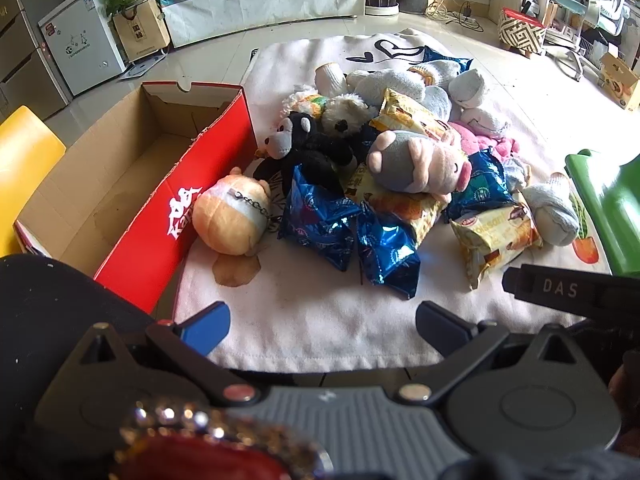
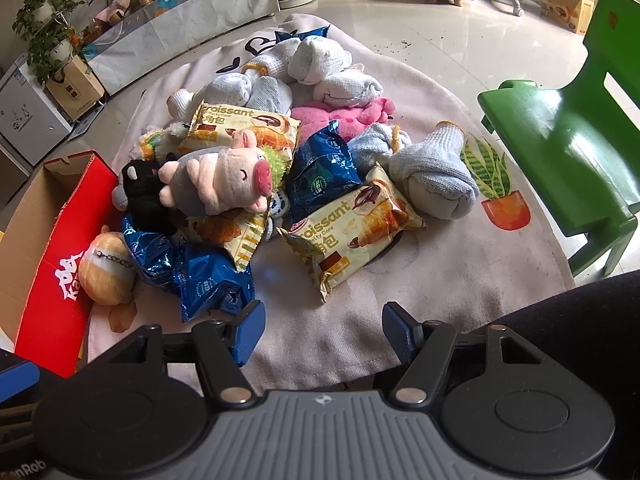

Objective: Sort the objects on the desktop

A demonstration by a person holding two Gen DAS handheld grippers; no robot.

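Observation:
A heap of toys, snack packs and rolled socks lies on a pale cloth [image 1: 320, 320]. On top rests a grey and pink pig plush [image 1: 416, 160] [image 2: 224, 180], with a black monkey plush [image 1: 308, 140] and an orange round plush [image 1: 232, 216] beside it. Blue snack packs [image 1: 320, 220] [image 2: 208, 276] and yellow croissant packs [image 1: 496, 236] [image 2: 352, 236] lie at the front. My left gripper [image 1: 320, 324] hovers open over bare cloth, short of the heap. Over the cloth near the croissant pack, my right gripper [image 2: 324, 332] also stands open and holds nothing.
An open red cardboard box [image 1: 168, 208] [image 2: 52, 240] stands left of the heap, with nothing in it that shows. A green plastic chair [image 2: 568, 152] stands at the right, a yellow chair [image 1: 24, 160] at far left. Rolled socks [image 2: 432, 176] lie toward the chair.

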